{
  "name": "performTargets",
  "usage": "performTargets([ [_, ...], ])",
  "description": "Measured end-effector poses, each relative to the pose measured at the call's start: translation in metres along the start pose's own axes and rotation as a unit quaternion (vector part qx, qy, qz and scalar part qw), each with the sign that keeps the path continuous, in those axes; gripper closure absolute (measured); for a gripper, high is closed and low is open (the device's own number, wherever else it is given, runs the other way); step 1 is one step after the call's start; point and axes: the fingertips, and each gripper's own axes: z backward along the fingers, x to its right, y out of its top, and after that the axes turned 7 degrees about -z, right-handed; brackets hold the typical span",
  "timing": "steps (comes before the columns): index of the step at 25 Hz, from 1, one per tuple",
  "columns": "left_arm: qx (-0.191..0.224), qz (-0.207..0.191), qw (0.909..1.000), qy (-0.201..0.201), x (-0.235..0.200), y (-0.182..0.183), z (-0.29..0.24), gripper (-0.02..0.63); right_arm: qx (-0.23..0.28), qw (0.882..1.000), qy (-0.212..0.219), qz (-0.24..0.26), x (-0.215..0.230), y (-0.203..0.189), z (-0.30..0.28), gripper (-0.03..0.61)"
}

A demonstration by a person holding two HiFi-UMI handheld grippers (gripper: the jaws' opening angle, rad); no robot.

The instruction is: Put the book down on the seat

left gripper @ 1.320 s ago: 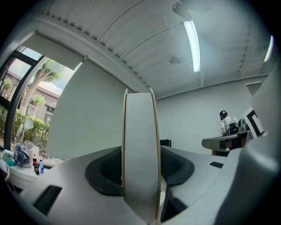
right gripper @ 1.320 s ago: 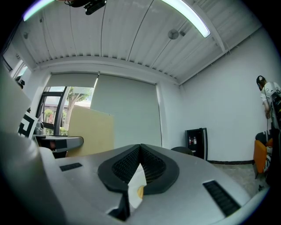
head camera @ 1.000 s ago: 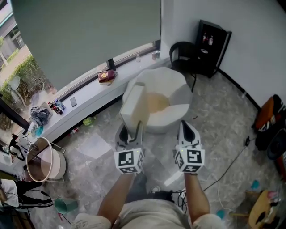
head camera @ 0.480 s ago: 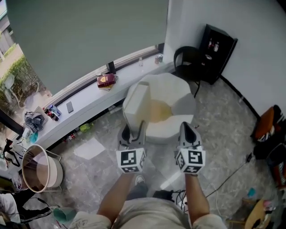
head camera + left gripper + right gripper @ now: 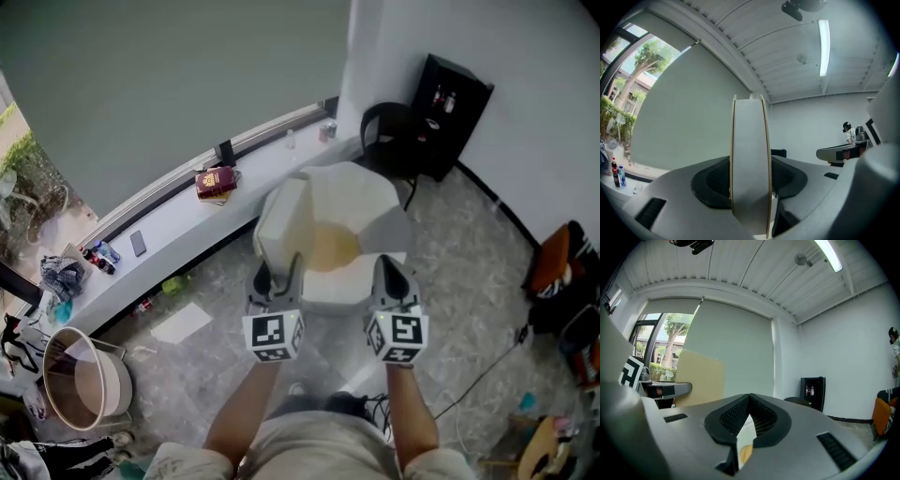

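A thick white book with pale cream covers (image 5: pixel 281 223) stands upright in the air, over the near left side of a rounded white armchair with a yellowish seat (image 5: pixel 380 192). Our left gripper (image 5: pixel 278 267) is clamped on the book's lower edge. We judge this keeps it steady until it can be laid flat, as it has not yet touched the seat. Our right gripper (image 5: pixel 389 267) hovers beside it, jaws pressed together on nothing. Around the chair we see grey marbled floor (image 5: pixel 450 272). A long white window ledge (image 5: pixel 169 225) runs under a drawn grey blind (image 5: pixel 169 84), and a black cabinet (image 5: pixel 450 112) stands in the corner.
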Motion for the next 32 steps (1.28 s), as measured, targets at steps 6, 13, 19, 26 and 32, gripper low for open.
performTargets([
  [6, -0.002, 0.002, 1.0, -0.007, -0.003, -0.008, -0.028, 0.385, 0.008, 1.0, -0.009, -0.003, 0.013, 0.001, -0.023, 0.574],
  [13, -0.009, -0.013, 0.9999, -0.005, 0.001, -0.019, -0.082, 0.385, 0.01, 1.0, -0.006, -0.018, 0.047, -0.004, -0.073, 0.574],
  [19, -0.028, -0.024, 0.9993, -0.004, 0.005, -0.03, -0.146, 0.385, 0.007, 1.0, -0.004, -0.027, 0.084, -0.002, -0.127, 0.574],
  [26, -0.058, -0.032, 0.9977, -0.012, 0.038, -0.048, -0.216, 0.385, -0.014, 0.999, -0.016, -0.046, 0.153, -0.015, -0.172, 0.574],
  [32, -0.093, -0.037, 0.9948, -0.016, 0.059, -0.079, -0.262, 0.385, -0.04, 0.996, -0.035, -0.065, 0.213, -0.042, -0.196, 0.574],
])
